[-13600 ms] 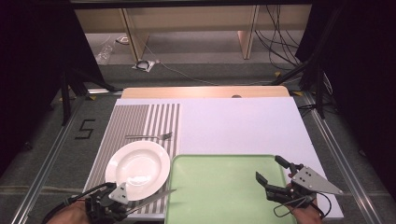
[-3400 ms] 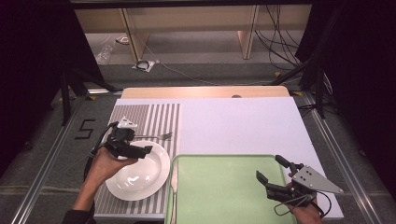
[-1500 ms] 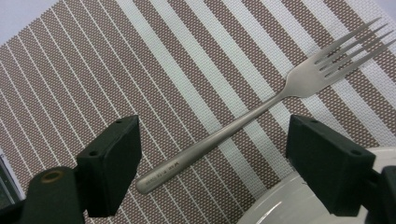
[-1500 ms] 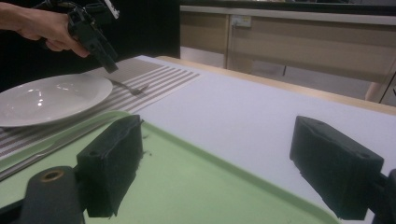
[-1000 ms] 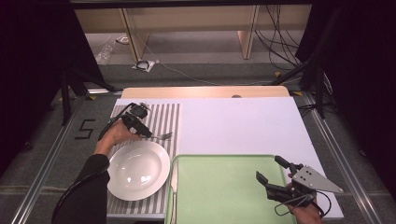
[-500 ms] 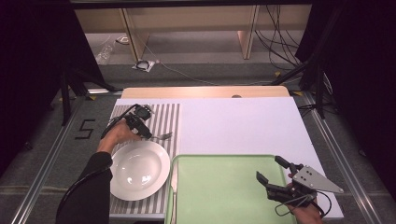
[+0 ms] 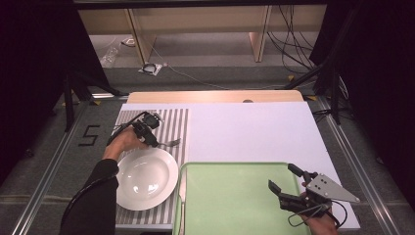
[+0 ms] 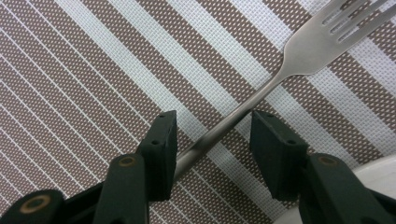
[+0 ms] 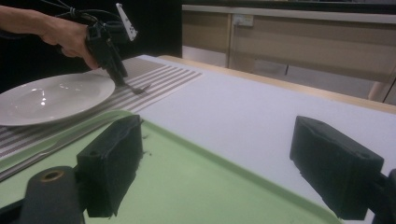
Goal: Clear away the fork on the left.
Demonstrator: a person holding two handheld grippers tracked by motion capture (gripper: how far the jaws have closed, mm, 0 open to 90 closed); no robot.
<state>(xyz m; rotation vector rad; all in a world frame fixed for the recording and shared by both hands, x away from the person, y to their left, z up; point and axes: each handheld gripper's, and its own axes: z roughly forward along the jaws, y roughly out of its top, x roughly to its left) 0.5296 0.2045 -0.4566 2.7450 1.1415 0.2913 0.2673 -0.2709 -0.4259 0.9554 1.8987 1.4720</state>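
A steel fork [image 8: 299,60] lies on the striped placemat [image 7: 171,122], just beyond a white plate [image 7: 147,178]. My left gripper [image 8: 212,126] points down over the fork's handle, which runs between the two jaws. The jaws have just been closing and still stand a little apart from the handle. In the high view the left gripper [image 7: 154,143] is at the fork [image 7: 170,143], held by a hand from the left. My right gripper [image 7: 282,177] hovers open over the right part of the green tray [image 7: 230,200], with nothing between its fingers.
A knife [image 7: 181,188] lies between the plate and the tray's left rim. White table surface [image 7: 254,132] stretches beyond the tray. In the right gripper view the left gripper [image 9: 122,81] stands by the plate [image 9: 51,98].
The left gripper has shifted slightly toward the fork's handle. The right gripper, plate and tray have kept still.
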